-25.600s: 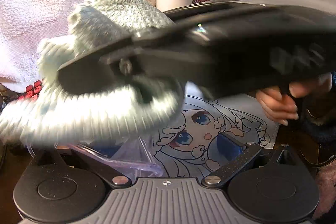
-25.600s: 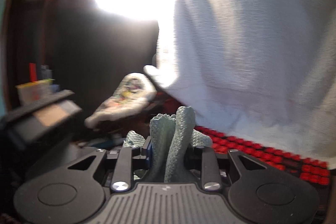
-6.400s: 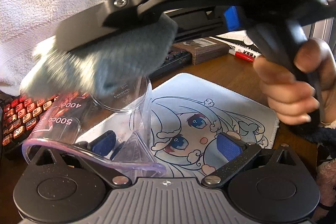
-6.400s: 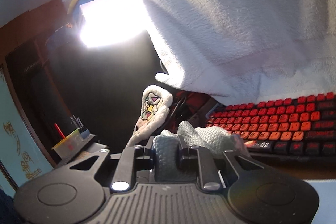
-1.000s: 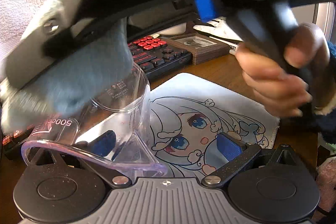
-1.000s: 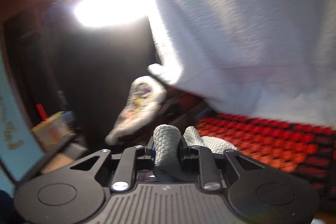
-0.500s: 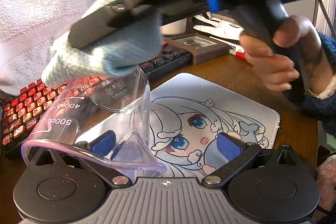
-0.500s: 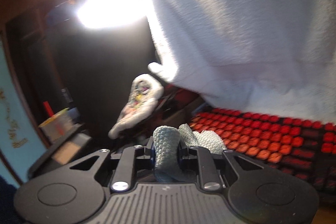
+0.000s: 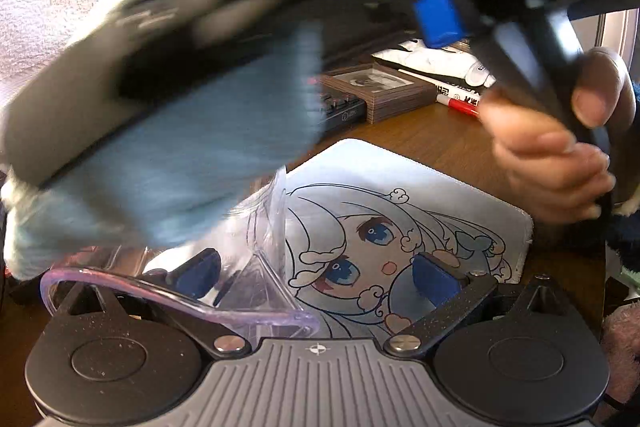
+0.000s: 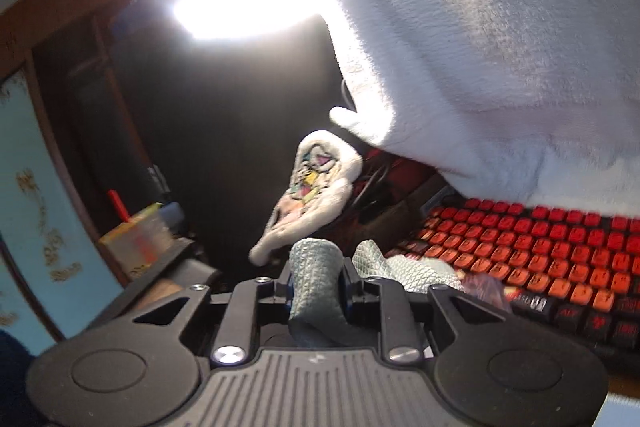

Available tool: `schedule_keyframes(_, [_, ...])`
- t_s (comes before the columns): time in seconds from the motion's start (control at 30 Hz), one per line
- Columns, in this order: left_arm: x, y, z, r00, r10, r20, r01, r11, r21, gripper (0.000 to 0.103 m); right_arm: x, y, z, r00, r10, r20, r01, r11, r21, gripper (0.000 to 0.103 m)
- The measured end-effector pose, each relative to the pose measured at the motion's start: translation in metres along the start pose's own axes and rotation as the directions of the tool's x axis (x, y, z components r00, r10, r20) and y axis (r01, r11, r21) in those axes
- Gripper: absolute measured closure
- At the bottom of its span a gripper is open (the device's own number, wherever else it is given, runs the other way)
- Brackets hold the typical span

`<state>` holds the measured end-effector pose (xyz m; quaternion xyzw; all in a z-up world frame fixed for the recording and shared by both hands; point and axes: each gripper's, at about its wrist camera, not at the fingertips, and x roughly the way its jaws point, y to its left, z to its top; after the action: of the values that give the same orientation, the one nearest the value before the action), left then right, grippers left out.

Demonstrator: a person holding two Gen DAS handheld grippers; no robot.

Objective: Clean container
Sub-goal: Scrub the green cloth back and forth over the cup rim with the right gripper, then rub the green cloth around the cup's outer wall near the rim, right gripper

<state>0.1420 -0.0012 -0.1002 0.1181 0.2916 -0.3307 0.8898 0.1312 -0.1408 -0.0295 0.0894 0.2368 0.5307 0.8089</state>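
Note:
A clear measuring cup [image 9: 132,283] lies on its side on the desk, its rim close to the camera in the left wrist view. My left gripper [image 9: 316,263] stands open and wide: its left blue pad [image 9: 196,273] shows through the cup wall and its right pad [image 9: 436,279] is clear of the cup. My right gripper [image 10: 316,275] is shut on a blue-grey cloth [image 10: 316,291]. In the left wrist view that cloth [image 9: 180,171] is blurred and pressed over the cup's far part, hiding it. A hand [image 9: 552,163] holds the right gripper's grip.
The cup lies beside a mouse pad with a cartoon face [image 9: 400,187]. Behind stand a red-keyed keyboard [image 10: 540,251], a small wooden box [image 9: 376,87] and a red marker [image 9: 460,103]. A white towel [image 10: 500,47] hangs above the keyboard.
The right gripper with the cloth has swept down and nearer over the cup and is now blurred. The cup and the left gripper have not moved.

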Motion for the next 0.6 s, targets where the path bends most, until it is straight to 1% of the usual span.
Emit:
schedule_keyframes(0.03, [0.000, 0.000, 0.000, 1.000, 0.000, 0.000, 0.000, 1.000, 0.000, 0.000, -0.005, -0.002, -0.001, 1.000, 0.010, 0.000, -0.010, 1.000, 0.017, 0.083])
schedule_keyframes(0.07, [0.000, 0.000, 0.000, 1.000, 0.000, 0.000, 0.000, 1.000, 0.000, 0.000, -0.010, -0.003, -0.002, 1.000, -0.002, 0.002, 0.001, 1.000, 0.012, 0.086])
schedule_keyframes(0.1, [0.000, 0.000, 0.000, 1.000, 0.000, 0.000, 0.000, 1.000, -0.001, 0.000, -0.015, -0.003, -0.004, 1.000, -0.016, 0.004, 0.016, 1.000, 0.004, 0.086])
schedule_keyframes(0.2, [0.000, -0.001, 0.000, 1.000, 0.000, 0.000, 0.000, 1.000, -0.001, 0.000, -0.026, -0.005, -0.003, 0.995, -0.103, 0.017, 0.104, 0.994, -0.037, 0.086])
schedule_keyframes(0.33, [-0.001, -0.002, 0.000, 1.000, -0.001, 0.000, 0.001, 1.000, -0.001, 0.000, -0.029, -0.016, 0.005, 0.977, -0.208, 0.053, 0.210, 0.977, -0.038, 0.085])
schedule_keyframes(0.4, [-0.001, -0.003, 0.000, 1.000, -0.001, 0.000, 0.001, 1.000, -0.001, 0.000, -0.023, -0.019, 0.009, 0.973, -0.222, 0.063, 0.224, 0.974, -0.026, 0.083])
schedule_keyframes(0.5, [-0.001, -0.004, 0.000, 1.000, -0.001, 0.000, 0.001, 1.000, -0.002, 0.000, -0.004, -0.017, 0.012, 0.976, -0.208, 0.061, 0.210, 0.977, -0.023, 0.083])
schedule_keyframes(0.57, [0.000, -0.003, 0.001, 1.000, -0.001, 0.000, 0.001, 1.000, -0.002, 0.000, 0.006, -0.012, 0.011, 0.982, -0.179, 0.053, 0.181, 0.983, -0.032, 0.081])
schedule_keyframes(0.6, [0.000, -0.004, 0.001, 1.000, -0.001, 0.000, 0.001, 1.000, -0.002, 0.000, 0.008, -0.009, 0.009, 0.988, -0.149, 0.047, 0.151, 0.988, -0.029, 0.081])
